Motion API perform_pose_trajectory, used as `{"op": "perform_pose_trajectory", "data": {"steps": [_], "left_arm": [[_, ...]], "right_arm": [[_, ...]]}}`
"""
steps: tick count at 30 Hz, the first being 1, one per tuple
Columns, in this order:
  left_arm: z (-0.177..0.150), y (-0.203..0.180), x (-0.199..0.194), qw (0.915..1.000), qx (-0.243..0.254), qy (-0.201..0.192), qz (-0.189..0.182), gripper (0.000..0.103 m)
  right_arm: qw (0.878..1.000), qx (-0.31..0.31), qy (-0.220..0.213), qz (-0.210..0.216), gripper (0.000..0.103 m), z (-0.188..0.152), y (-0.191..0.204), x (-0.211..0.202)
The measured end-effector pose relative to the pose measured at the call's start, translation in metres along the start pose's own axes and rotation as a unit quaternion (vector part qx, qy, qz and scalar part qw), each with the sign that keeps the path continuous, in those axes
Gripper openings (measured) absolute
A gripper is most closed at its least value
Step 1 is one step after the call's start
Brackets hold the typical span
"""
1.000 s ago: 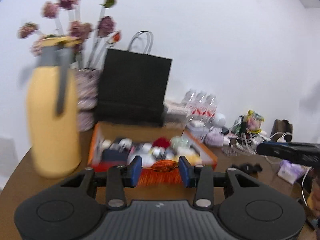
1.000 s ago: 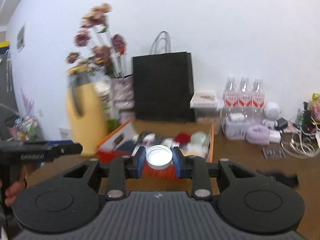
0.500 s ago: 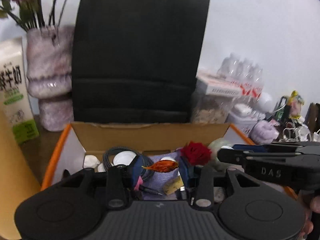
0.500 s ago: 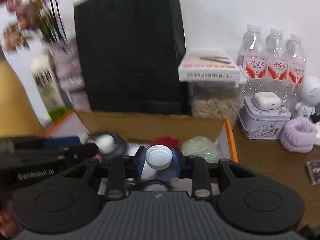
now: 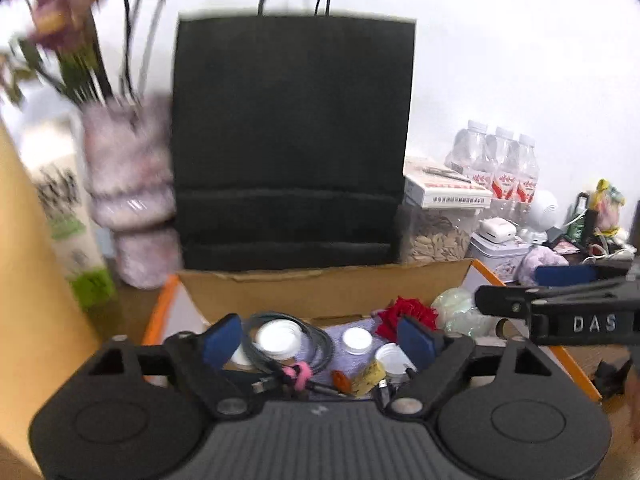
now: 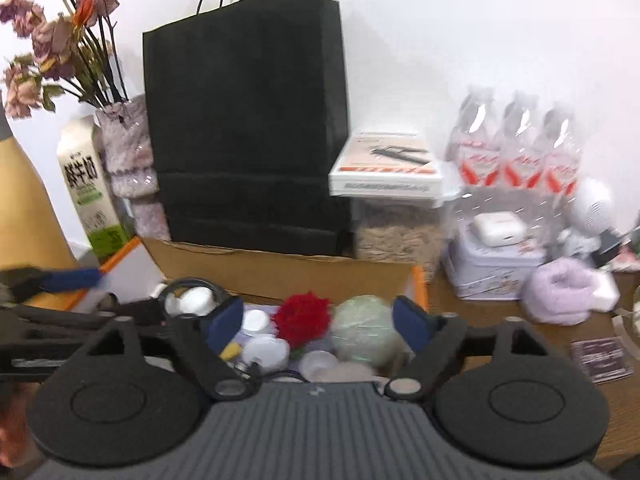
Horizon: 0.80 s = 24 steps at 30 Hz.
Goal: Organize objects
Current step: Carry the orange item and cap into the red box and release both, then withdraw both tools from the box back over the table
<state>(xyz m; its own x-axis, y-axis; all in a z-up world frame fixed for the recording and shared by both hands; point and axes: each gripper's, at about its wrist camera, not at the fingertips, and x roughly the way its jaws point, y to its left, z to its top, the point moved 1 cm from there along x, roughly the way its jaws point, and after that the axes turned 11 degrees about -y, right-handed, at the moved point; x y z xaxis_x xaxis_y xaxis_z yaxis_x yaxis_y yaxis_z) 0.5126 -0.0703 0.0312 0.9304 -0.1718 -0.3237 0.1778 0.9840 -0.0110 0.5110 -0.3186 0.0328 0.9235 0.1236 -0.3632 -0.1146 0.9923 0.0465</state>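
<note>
An orange-edged cardboard box (image 5: 320,284) holds several small things: a coiled cable (image 5: 316,344), white caps (image 5: 354,338), a red fuzzy flower (image 5: 408,314), a pale green ball (image 5: 460,312). A small orange fish (image 5: 342,380) lies in it. My left gripper (image 5: 320,338) is open and empty above the box. My right gripper (image 6: 318,320) is open and empty over the box (image 6: 288,272), above the red flower (image 6: 304,318), the green ball (image 6: 364,332) and a white cap (image 6: 266,354). The right gripper also shows in the left wrist view (image 5: 560,308).
A black paper bag (image 6: 248,120) stands behind the box. A flower vase (image 6: 128,168), a milk carton (image 6: 88,184) and a yellow flask (image 6: 20,208) stand to the left. A seed jar (image 6: 394,232), a tin (image 6: 492,268), water bottles (image 6: 520,152) and a purple scrunchie (image 6: 560,296) are on the right.
Both grippers moved in over the box and opened. The left let go of the orange fish, the right let go of the white cap; both now lie in the box.
</note>
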Motion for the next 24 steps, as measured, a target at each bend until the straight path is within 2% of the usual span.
{"op": "perform_pose_trajectory", "data": {"steps": [3, 5, 7, 9, 12, 15, 18, 20, 24], "left_arm": [[0.007, -0.004, -0.044, 0.9996, -0.006, -0.029, 0.0, 0.09], [0.009, -0.005, -0.075, 0.9992, -0.014, -0.034, -0.014, 0.093], [0.011, -0.005, -0.112, 0.9989, -0.002, -0.045, -0.017, 0.094], [0.011, -0.006, -0.147, 0.9979, 0.011, -0.06, -0.018, 0.096], [0.0, -0.006, -0.201, 0.9963, 0.026, -0.077, -0.028, 0.099], [-0.024, -0.005, -0.253, 0.9955, 0.027, -0.086, -0.03, 0.101], [-0.065, -0.001, -0.299, 0.9964, 0.016, -0.079, -0.027, 0.103], [-0.099, -0.004, -0.322, 0.9985, 0.023, -0.045, -0.022, 0.103], [-0.15, -0.007, -0.347, 0.9983, 0.039, 0.032, -0.028, 0.103]], "right_arm": [[0.999, -0.003, -0.041, -0.022, 0.103, 0.016, -0.002, -0.034], [0.997, 0.028, -0.065, -0.003, 0.103, 0.022, -0.003, -0.063], [0.996, 0.047, -0.071, 0.024, 0.103, 0.023, 0.002, -0.09], [0.997, 0.03, -0.068, 0.035, 0.103, 0.021, 0.012, -0.119], [0.997, -0.021, -0.075, 0.03, 0.103, 0.008, 0.031, -0.17], [0.995, -0.046, -0.079, 0.04, 0.103, -0.025, 0.047, -0.226], [0.994, -0.048, -0.068, 0.066, 0.103, -0.071, 0.06, -0.275], [0.996, -0.036, -0.038, 0.074, 0.103, -0.111, 0.07, -0.302], [0.998, -0.007, 0.026, 0.056, 0.103, -0.172, 0.08, -0.331]]}}
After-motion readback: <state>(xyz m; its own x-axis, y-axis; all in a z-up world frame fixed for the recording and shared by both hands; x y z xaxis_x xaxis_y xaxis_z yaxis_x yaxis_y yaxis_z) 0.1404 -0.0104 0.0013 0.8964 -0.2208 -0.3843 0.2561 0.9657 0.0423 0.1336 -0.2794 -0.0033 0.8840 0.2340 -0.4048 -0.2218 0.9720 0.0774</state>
